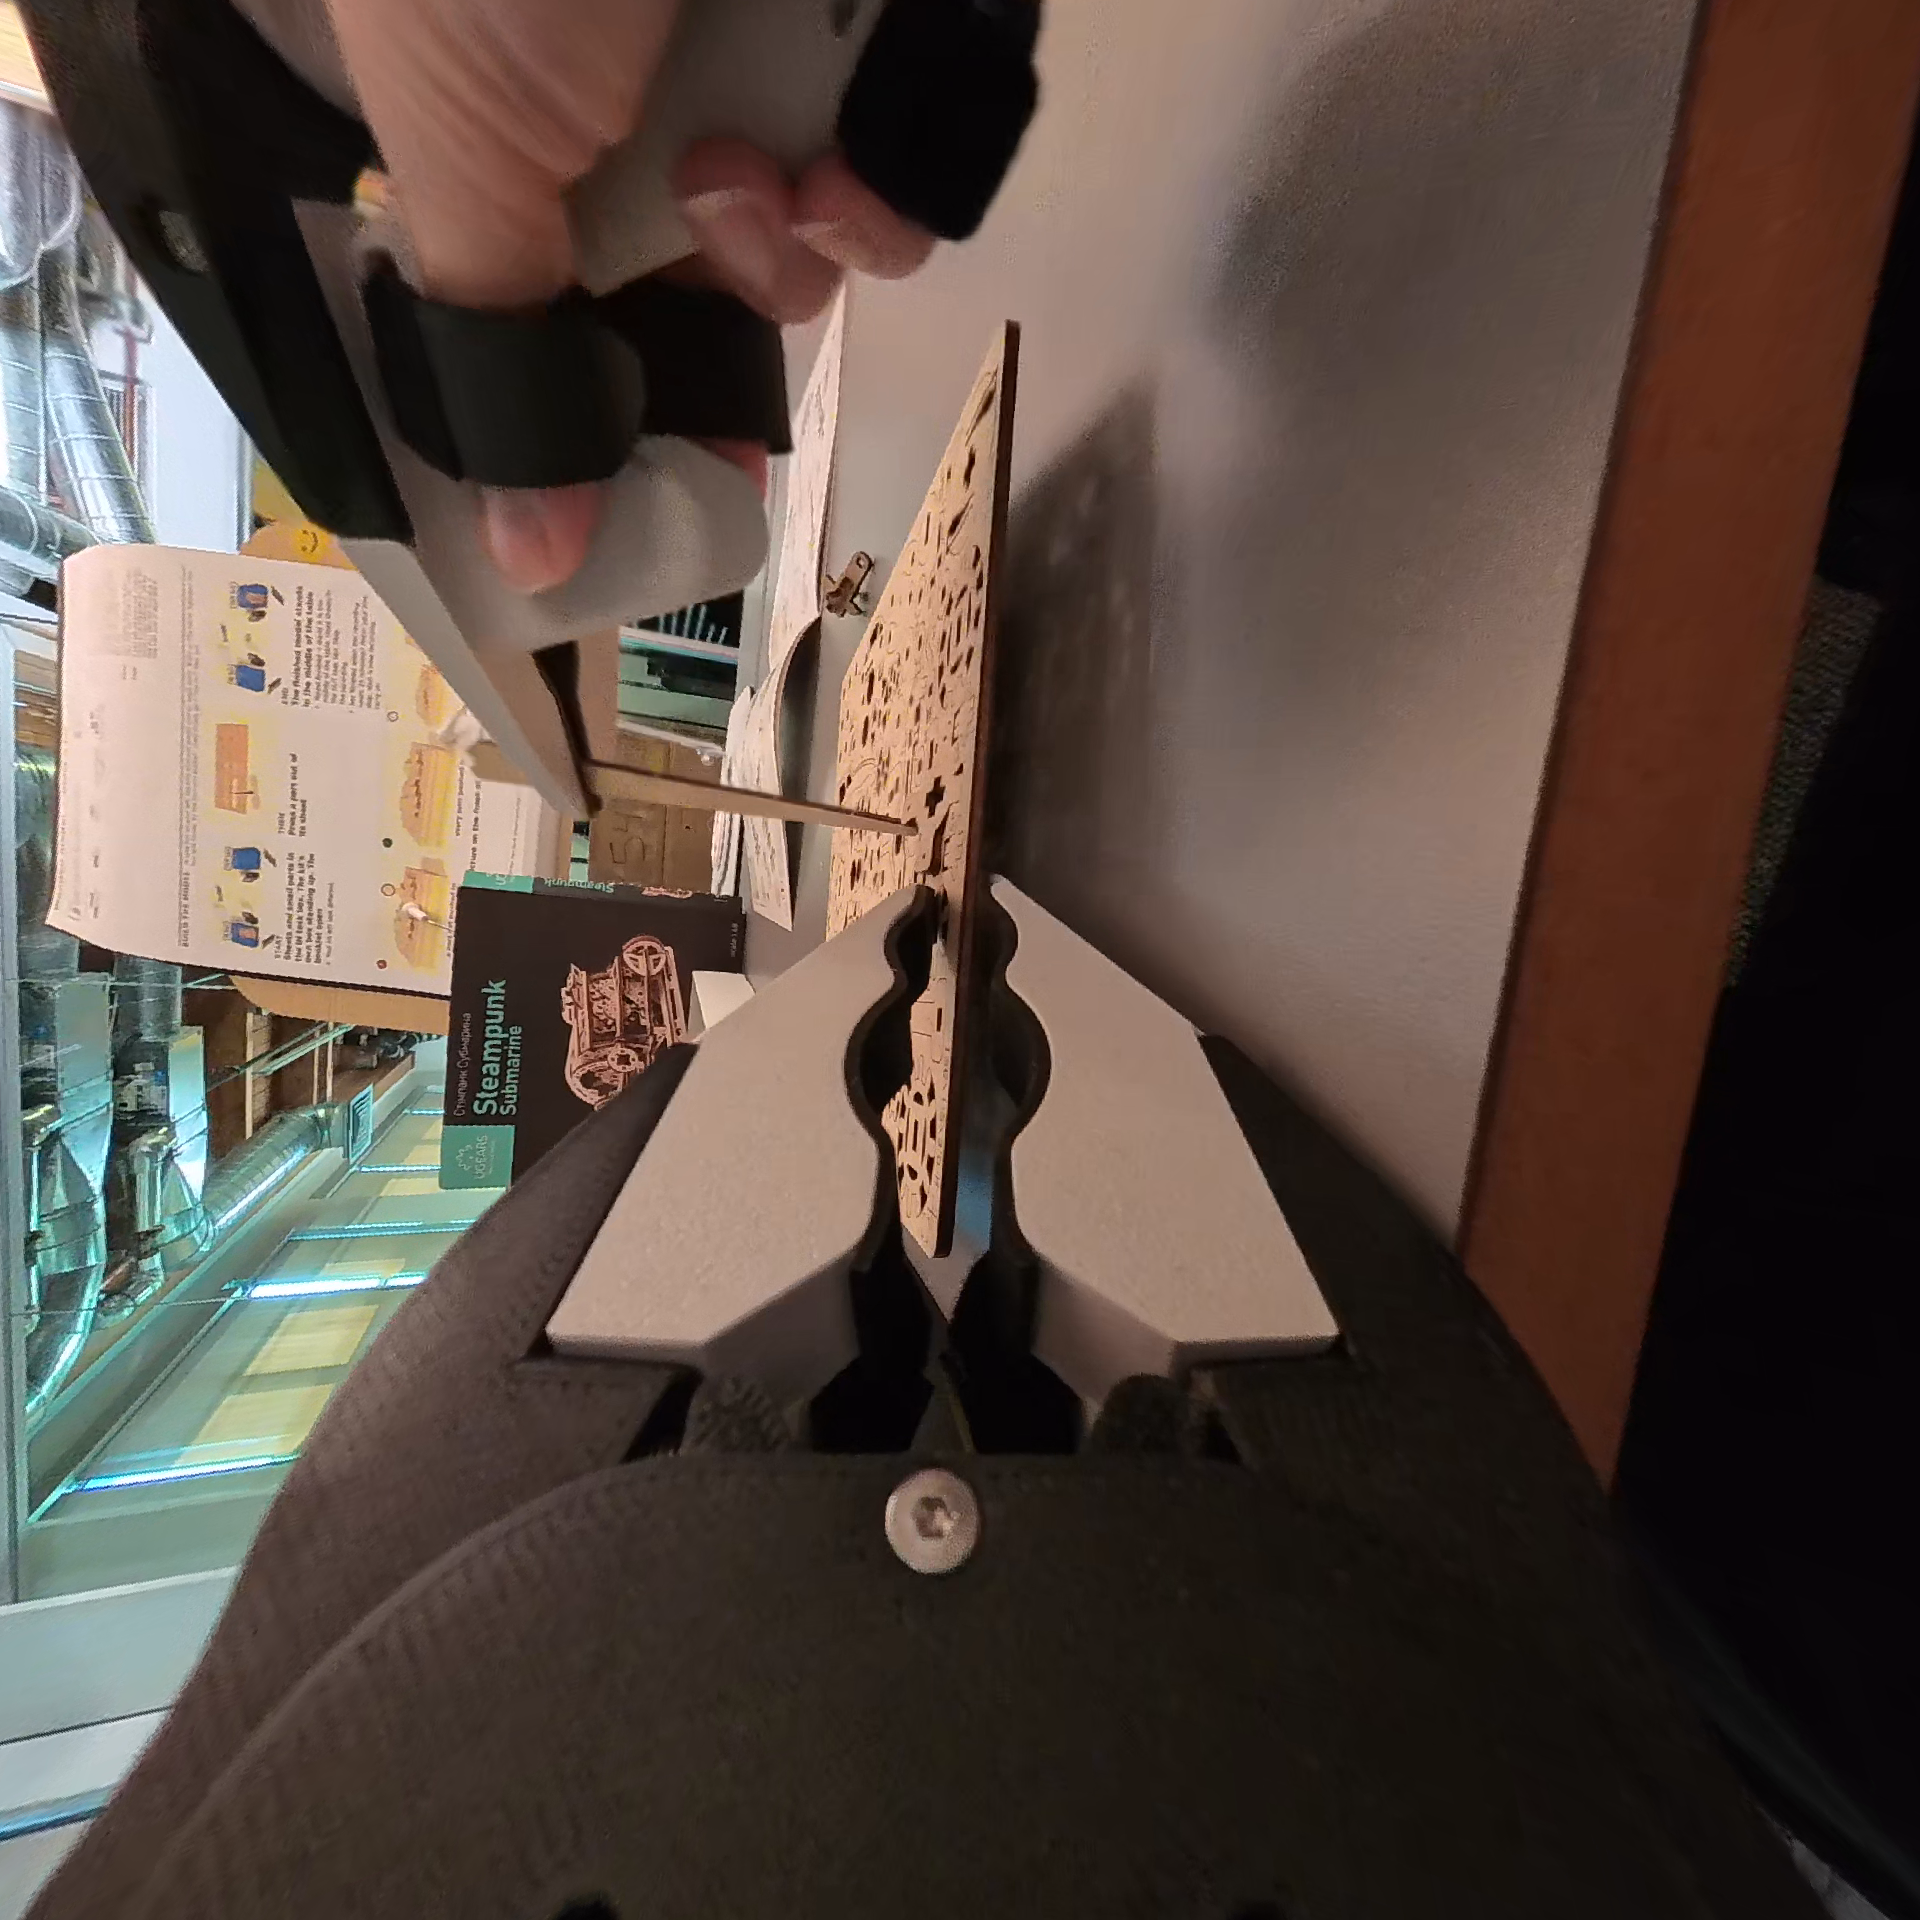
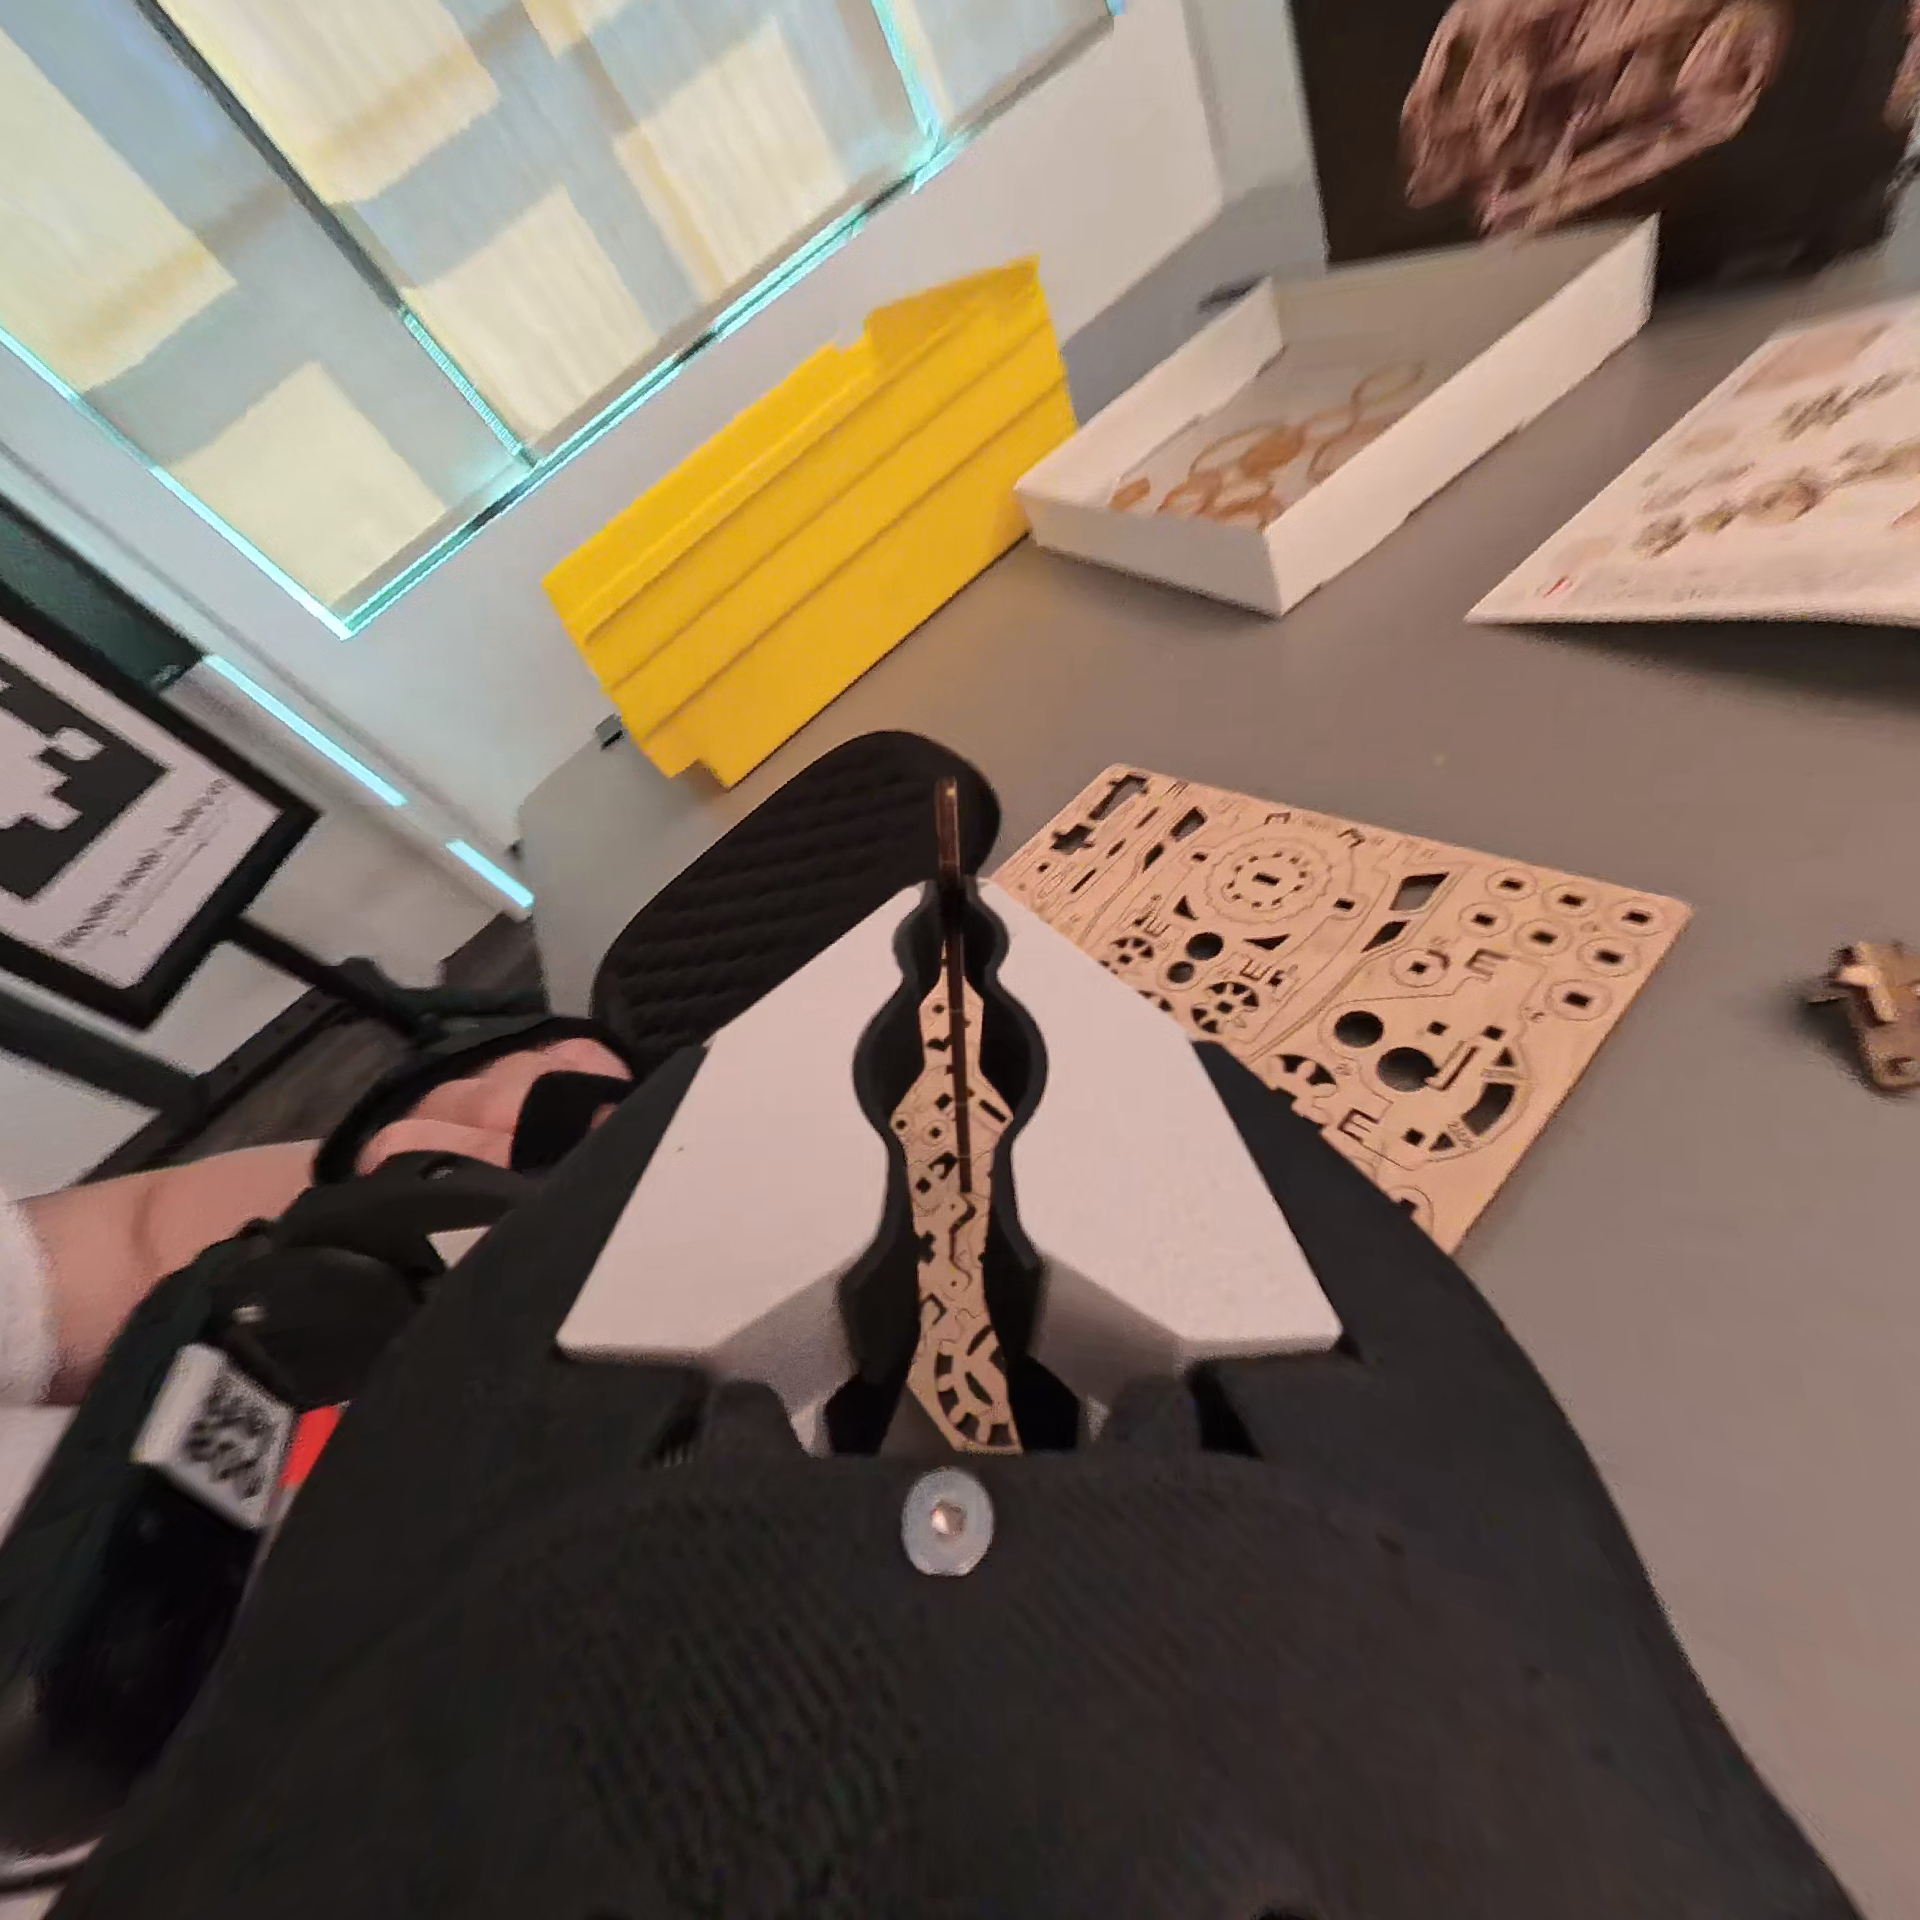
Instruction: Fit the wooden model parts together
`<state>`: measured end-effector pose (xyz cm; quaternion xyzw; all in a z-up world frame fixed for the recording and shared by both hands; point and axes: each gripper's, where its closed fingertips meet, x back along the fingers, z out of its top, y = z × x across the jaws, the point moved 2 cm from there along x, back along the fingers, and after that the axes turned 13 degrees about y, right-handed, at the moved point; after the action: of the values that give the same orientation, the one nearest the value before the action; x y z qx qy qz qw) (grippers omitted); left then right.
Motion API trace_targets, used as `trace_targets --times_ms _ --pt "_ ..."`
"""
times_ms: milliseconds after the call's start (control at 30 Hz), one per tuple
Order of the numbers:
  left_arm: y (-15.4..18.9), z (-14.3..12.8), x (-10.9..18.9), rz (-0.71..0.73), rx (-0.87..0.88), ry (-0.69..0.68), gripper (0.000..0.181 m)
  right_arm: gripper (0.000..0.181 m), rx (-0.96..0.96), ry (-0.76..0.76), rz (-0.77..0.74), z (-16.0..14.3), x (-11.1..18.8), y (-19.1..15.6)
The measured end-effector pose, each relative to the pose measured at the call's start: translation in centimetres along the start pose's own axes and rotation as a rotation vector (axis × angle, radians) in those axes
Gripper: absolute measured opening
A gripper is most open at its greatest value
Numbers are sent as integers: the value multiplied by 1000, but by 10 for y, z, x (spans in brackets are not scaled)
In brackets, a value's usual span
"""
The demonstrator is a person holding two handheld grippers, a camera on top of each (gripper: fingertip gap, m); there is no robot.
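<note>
A workshop-like hall: bare silver ventilation ducts [image 1: 62,436] at nine o'clock, grey desk [image 2: 1351,707], glass partition [image 2: 468,260].

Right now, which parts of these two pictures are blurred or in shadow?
Left wrist view: the hand on the far gripper is motion-blurred, and the held wooden sheet throws a soft shadow on the grey table. Right wrist view: the dark box and white tray are smeared.

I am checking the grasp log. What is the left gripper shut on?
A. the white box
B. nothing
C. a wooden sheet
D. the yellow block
C: the left gripper clamps one edge of the wooden sheet between its fingers.
</note>
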<state>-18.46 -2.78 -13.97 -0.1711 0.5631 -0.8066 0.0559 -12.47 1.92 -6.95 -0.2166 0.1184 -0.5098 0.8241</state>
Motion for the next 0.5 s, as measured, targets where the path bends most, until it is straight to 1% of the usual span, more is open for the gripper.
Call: trace_targets --times_ms 100,167,367,467,500 --pt "0 1 0 4 -4 5 5 3 -108 -163 36 -2 -9 9" --pt "0 2 0 9 -7 8 5 2 -149 -245 58 -4 -16 12" --pt "0 4 0 11 -11 21 5 2 -321 -437 140 -15 -29 20" --pt "0 6 1 14 -14 30 5 3 -409 -519 156 -22 -33 29" --pt "0 6 1 12 -13 30 5 2 -451 -530 184 -23 -34 28"
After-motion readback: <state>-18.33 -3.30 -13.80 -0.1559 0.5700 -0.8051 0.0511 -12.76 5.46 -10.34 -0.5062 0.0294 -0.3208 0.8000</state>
